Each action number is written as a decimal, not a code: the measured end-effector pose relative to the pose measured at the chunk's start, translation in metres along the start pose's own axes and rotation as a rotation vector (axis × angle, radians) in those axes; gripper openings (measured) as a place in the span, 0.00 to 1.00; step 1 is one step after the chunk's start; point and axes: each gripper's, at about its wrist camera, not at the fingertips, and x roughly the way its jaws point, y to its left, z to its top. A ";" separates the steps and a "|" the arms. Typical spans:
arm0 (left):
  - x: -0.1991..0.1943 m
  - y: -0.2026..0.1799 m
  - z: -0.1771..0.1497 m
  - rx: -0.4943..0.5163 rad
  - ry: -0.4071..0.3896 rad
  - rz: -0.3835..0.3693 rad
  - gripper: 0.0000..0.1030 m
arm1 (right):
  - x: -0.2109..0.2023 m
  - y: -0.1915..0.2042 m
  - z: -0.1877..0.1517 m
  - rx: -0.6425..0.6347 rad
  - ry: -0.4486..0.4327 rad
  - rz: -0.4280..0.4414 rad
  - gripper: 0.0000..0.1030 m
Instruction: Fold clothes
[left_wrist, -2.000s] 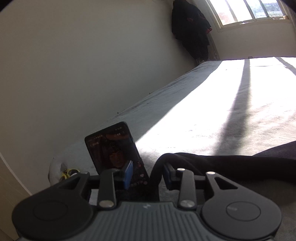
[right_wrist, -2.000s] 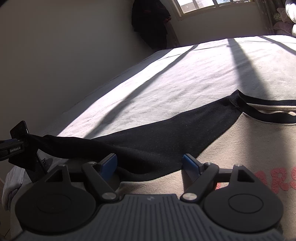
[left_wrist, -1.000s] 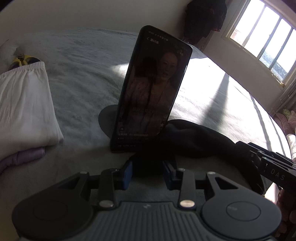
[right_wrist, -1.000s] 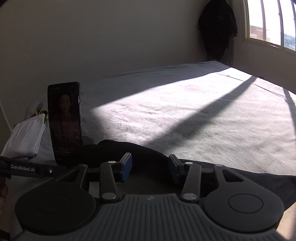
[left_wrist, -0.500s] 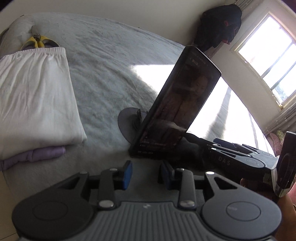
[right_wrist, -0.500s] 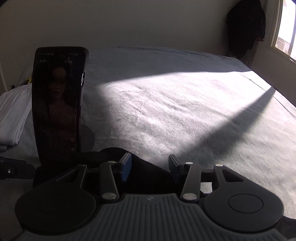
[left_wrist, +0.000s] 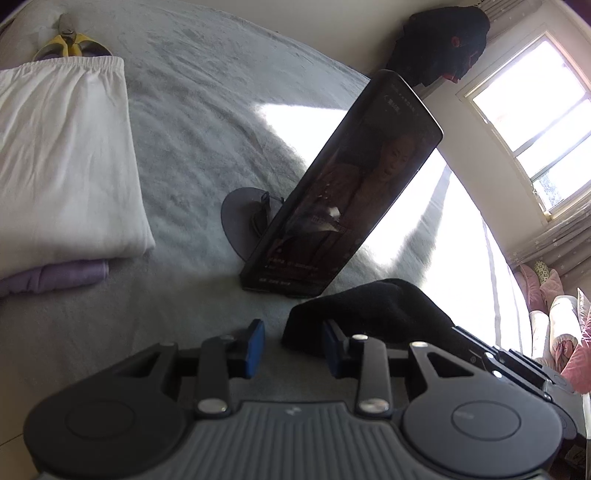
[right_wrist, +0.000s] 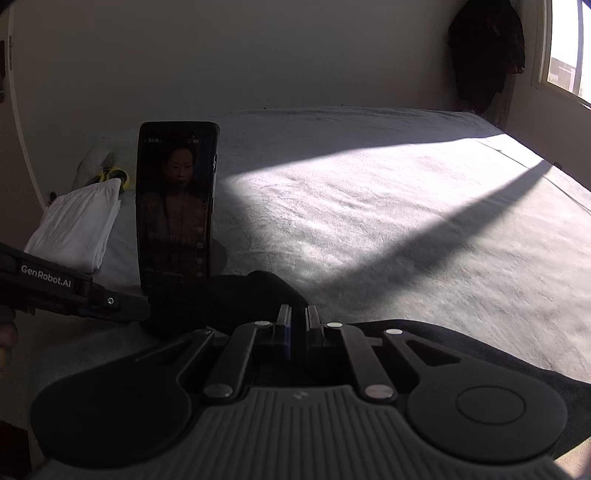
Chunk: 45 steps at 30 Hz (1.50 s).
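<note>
Two tongs: left tongs (left_wrist: 291, 345) parted, right tongs (right_wrist: 295, 325) clamped on black sleeve (right_wrist: 236, 295).

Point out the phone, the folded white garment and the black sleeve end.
phone (right_wrist: 173, 206): right wrist view, middle of its screen.
folded white garment (left_wrist: 62, 158): left wrist view, middle of its top face.
black sleeve end (left_wrist: 369, 306): left wrist view, bunched fabric just ahead of the left claw.

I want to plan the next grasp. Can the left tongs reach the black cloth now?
Probably yes. The left tongs are open, and the black cloth lies right at the right finger. Nothing stands between them; the phone is further back.
</note>
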 end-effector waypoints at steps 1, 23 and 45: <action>0.000 0.003 0.001 -0.013 0.004 -0.007 0.33 | -0.008 0.004 -0.007 -0.008 0.003 0.012 0.07; -0.003 0.032 0.005 -0.089 0.070 -0.103 0.31 | -0.022 0.033 -0.025 0.053 0.011 0.136 0.50; -0.003 0.032 -0.001 -0.087 0.224 -0.335 0.75 | -0.012 0.090 -0.051 0.034 0.072 0.367 0.50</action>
